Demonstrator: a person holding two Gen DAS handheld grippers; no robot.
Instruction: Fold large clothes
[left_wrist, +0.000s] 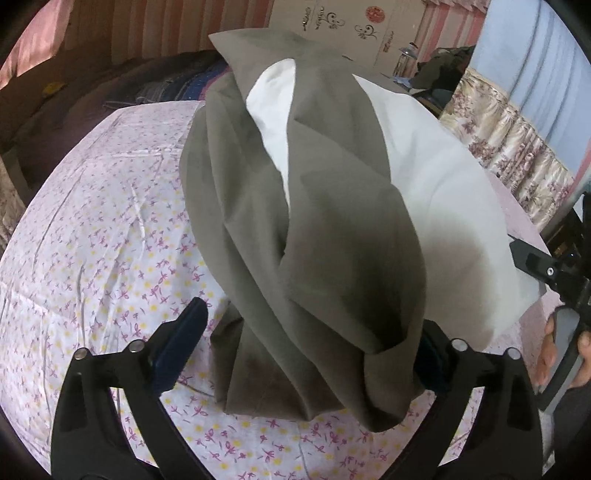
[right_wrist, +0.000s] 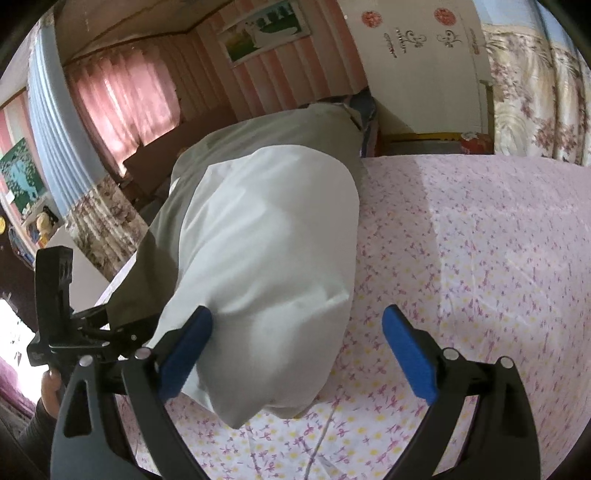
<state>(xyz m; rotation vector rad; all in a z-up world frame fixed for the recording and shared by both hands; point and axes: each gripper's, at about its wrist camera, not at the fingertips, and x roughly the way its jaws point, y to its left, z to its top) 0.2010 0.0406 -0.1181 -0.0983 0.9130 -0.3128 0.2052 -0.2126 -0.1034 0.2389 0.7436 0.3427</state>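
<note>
A large olive-grey garment (left_wrist: 314, 221) with a white lining (left_wrist: 443, 206) lies bunched on the floral bed sheet (left_wrist: 92, 221). My left gripper (left_wrist: 306, 354) is open, its blue pads spread wide on either side of the garment's near end. The right pad is partly hidden under the cloth. In the right wrist view the white lining (right_wrist: 266, 229) bulges up, with the olive cloth (right_wrist: 258, 133) behind it. My right gripper (right_wrist: 299, 354) is open too; its left pad (right_wrist: 188, 354) touches the white fold and its right pad (right_wrist: 410, 358) hangs over bare sheet (right_wrist: 480, 258).
A dark blanket pile (left_wrist: 166, 85) lies at the far end of the bed. Floral curtains (left_wrist: 517, 147) hang to the right, pink curtains (right_wrist: 122, 99) by the window. A white cupboard with decals (right_wrist: 424, 74) stands beyond the bed. A hand (left_wrist: 550, 354) holds the other gripper.
</note>
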